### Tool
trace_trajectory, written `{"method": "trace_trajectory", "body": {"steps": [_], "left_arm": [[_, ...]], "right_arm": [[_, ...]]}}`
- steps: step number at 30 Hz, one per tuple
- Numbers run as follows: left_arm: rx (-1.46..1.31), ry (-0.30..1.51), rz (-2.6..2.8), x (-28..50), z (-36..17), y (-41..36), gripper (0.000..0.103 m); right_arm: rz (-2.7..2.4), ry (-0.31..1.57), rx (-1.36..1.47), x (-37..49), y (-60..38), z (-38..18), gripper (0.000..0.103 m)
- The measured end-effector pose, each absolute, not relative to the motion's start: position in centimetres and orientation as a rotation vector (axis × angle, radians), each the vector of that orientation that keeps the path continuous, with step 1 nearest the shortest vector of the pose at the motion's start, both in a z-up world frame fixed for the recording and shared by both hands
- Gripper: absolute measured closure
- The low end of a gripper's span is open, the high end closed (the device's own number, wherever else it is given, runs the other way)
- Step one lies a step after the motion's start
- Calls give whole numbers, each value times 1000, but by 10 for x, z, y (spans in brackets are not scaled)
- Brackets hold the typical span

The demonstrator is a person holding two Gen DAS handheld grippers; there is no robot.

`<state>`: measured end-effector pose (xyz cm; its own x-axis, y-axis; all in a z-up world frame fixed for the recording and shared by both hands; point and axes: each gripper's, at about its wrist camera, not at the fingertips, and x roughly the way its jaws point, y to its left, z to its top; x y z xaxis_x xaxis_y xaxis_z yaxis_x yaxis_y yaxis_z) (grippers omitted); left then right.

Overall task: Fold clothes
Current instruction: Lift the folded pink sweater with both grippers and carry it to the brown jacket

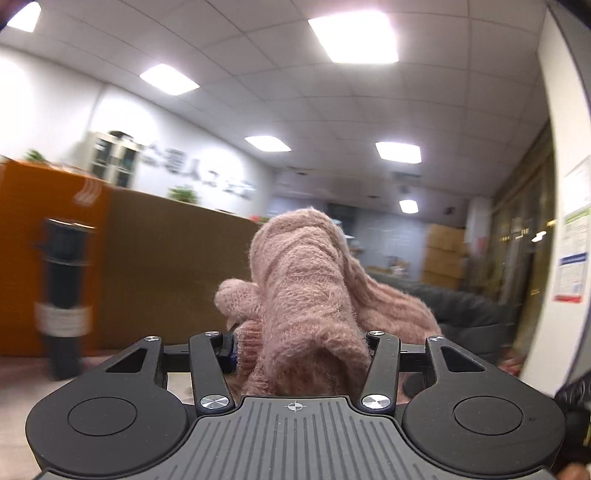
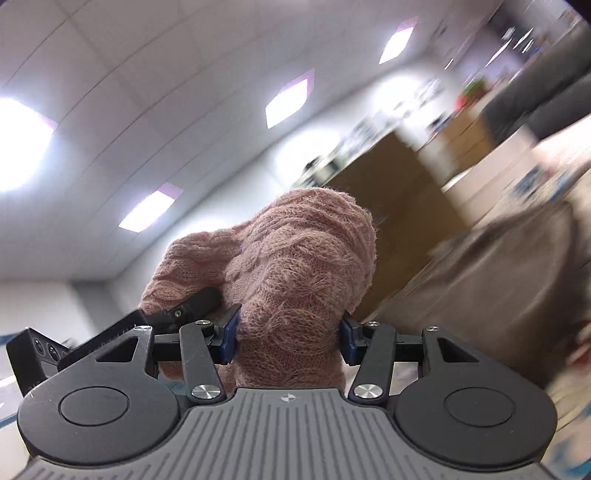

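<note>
The left gripper (image 1: 301,347) pinches a bunched fold of the pink knitted sweater (image 1: 306,291), the wool filling the gap between its blue-padded fingers and rising in a thick roll straight ahead of the camera. The right gripper (image 2: 288,341) likewise clamps the sweater (image 2: 295,266); both blue pads (image 2: 229,339) press into the knit from either side. In each view the garment is held up in the air, its gathered bulk standing roughly upright from the jaws, its long axis running away from the lens, with a looser lobe sagging to the left.

In the right wrist view a black part of the other tool (image 2: 177,314) lies against the wool's lower left edge.

Beyond the left gripper stands an orange and brown counter (image 1: 155,266), with a black post (image 1: 64,295) before it and a dark sofa (image 1: 472,314) to the right; stacked cardboard boxes (image 1: 443,254) stand farther off, contents unseen. Open air surrounds the lifted cloth under a panel-lit ceiling (image 1: 354,35). The right view's background is blurred.
</note>
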<state>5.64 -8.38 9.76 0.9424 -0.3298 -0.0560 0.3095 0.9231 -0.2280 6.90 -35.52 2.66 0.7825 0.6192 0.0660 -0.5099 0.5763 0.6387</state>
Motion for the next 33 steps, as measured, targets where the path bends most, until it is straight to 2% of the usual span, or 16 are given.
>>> {"method": "trace_trajectory", "body": {"steps": [8, 10, 11, 12, 13, 15, 22, 33], "left_arm": [[-275, 224, -365, 159, 59, -133, 55], [-273, 271, -313, 176, 47, -136, 53], [-272, 283, -284, 181, 42, -135, 51], [-271, 294, -255, 186, 37, -133, 39], [-270, 287, -226, 188, 33, -132, 22], [-254, 275, -166, 190, 25, -134, 9], [-242, 394, -93, 207, -4, -132, 3], [-234, 382, -56, 204, 13, -155, 1]], "right_arm": [[424, 254, 748, 113, -400, 0, 54], [377, 296, 746, 124, -406, -9, 50], [342, 299, 750, 128, -409, -12, 41], [305, 295, 753, 131, -410, -14, 21], [268, 288, 754, 133, -412, -16, 14], [223, 301, 702, 137, -418, -20, 13], [201, 437, 640, 160, -406, -40, 7], [198, 484, 563, 169, -395, -37, 0]]}}
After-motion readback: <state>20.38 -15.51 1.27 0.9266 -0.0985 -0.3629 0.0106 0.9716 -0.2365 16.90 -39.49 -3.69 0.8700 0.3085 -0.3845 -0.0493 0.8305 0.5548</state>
